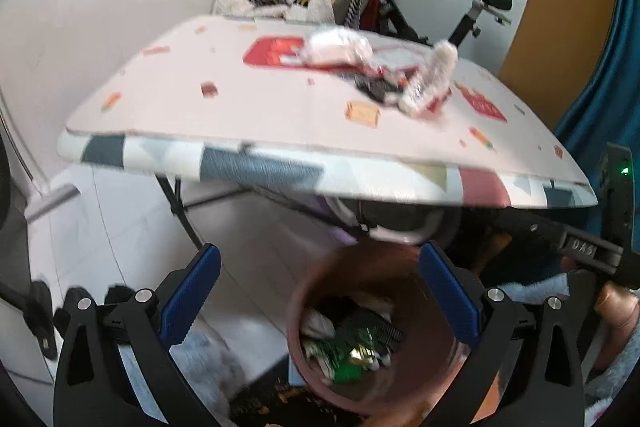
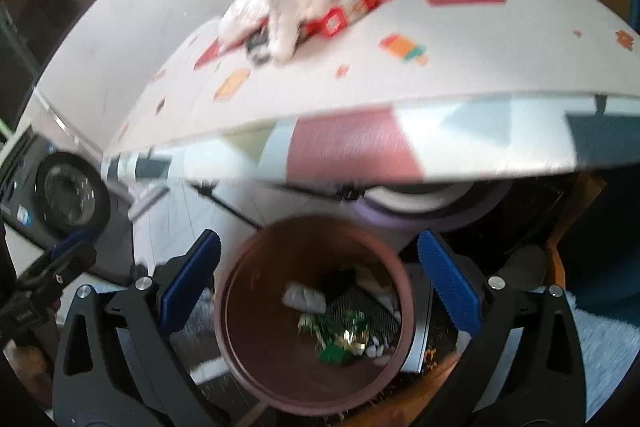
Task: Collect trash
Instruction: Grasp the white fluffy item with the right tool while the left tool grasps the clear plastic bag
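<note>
Left wrist view:
- Left gripper (image 1: 320, 291): hanging over the floor beside the table, jaws spread as wide as they go, gripping nothing, blue pads bare.
- Brown bin (image 1: 304, 311): standing on the floor below the table edge, just under and to the right of the jaws, mouth up; already holding trash, among it a green wrapper (image 1: 348, 359), dark mesh-like scraps and pale paper.
- Table (image 1: 224, 107): carrying a pile of litter (image 1: 400, 75) at its far right part, well apart from the bin: a crumpled white bag, a fluffy pale strip, red packaging, small dark pieces. Blurred, so exact count not telling.
- Right gripper's body showing at the right edge, held by a hand.

Right wrist view:
- Right gripper (image 2: 320, 291): hovering directly above the bin (image 2: 240, 307), jaws fully apart, nothing between the pads.
- A grey crumpled piece (image 2: 304, 297) lying inside the bin on top of the green wrapper (image 2: 340, 343) and dark scraps.
- Litter pile (image 2: 280, 23) remaining on the table (image 2: 440, 75), near its far side.

Progress, judging: part done, several pieces binned; the tabletop pile outstanding, calling for further trips from table to bin.
</note>
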Available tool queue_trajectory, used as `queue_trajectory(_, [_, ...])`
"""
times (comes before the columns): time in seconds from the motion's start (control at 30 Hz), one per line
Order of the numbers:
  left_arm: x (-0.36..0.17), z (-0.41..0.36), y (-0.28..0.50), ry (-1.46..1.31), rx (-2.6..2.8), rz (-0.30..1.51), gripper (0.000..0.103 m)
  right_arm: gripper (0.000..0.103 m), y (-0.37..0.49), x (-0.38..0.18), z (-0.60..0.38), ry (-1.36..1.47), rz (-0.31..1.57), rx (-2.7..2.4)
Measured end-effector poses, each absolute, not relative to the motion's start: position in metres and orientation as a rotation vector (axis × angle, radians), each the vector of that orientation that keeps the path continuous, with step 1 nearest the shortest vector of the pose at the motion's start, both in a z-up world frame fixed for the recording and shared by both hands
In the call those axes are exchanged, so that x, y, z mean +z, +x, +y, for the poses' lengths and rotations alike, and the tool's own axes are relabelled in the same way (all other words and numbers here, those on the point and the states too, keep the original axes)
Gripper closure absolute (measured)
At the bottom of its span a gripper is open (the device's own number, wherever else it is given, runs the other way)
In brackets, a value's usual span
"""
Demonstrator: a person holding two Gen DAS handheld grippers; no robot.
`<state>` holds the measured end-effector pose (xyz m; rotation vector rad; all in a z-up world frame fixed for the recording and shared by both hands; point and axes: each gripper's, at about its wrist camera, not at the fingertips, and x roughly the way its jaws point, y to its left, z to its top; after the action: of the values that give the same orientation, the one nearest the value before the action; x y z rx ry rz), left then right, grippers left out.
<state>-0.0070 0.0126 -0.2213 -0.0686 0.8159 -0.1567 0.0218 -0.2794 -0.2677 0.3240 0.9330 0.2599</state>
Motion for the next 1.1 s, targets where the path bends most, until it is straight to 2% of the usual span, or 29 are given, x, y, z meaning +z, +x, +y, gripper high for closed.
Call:
queue_trajectory(0.53, [-0.175, 0.063, 0.062, -0.125, -0.068, 0.712, 0.006, 0.006, 0.147, -0.204, -0.268, 0.145, 0.788, 0.262])
queue_trajectory(0.7, [-0.177, 0.076, 0.073, -0.189, -0.078, 0.751, 0.006, 0.014, 0.182, -0.2, -0.249, 0.095, 0.758, 0.299])
queue_trajectory(0.8, [-0.183, 0.082, 0.079, -0.238, -0.079, 0.786, 0.006, 0.025, 0.197, -0.201, -0.242, 0.079, 0.761, 0.321])
queue_trajectory(0.87, [-0.187, 0.082, 0.083, -0.25, -0.082, 0.807, 0.006, 0.042, 0.203, -0.203, -0.238, 0.063, 0.774, 0.344])
queue_trajectory(0.93, [-0.19, 0.081, 0.089, -0.264, -0.099, 0.831, 0.006, 0.084, 0.204, -0.205, -0.236, 0.046, 0.795, 0.362])
queue_trajectory(0.97, [-0.191, 0.08, 0.092, -0.281, -0.116, 0.838, 0.009, 0.086, 0.203, -0.204, -0.237, 0.053, 0.794, 0.375])
queue_trajectory(1.0, [-0.191, 0.08, 0.095, -0.291, -0.125, 0.841, 0.019, 0.088, 0.199, -0.202, -0.24, 0.072, 0.786, 0.386])
queue_trajectory(1.07, [-0.193, 0.076, 0.106, -0.31, -0.157, 0.858, 0.03, 0.089, 0.19, -0.195, -0.246, 0.116, 0.762, 0.408])
queue_trajectory(1.1, [-0.193, 0.073, 0.113, -0.321, -0.174, 0.869, 0.031, 0.089, 0.185, -0.191, -0.249, 0.131, 0.747, 0.413])
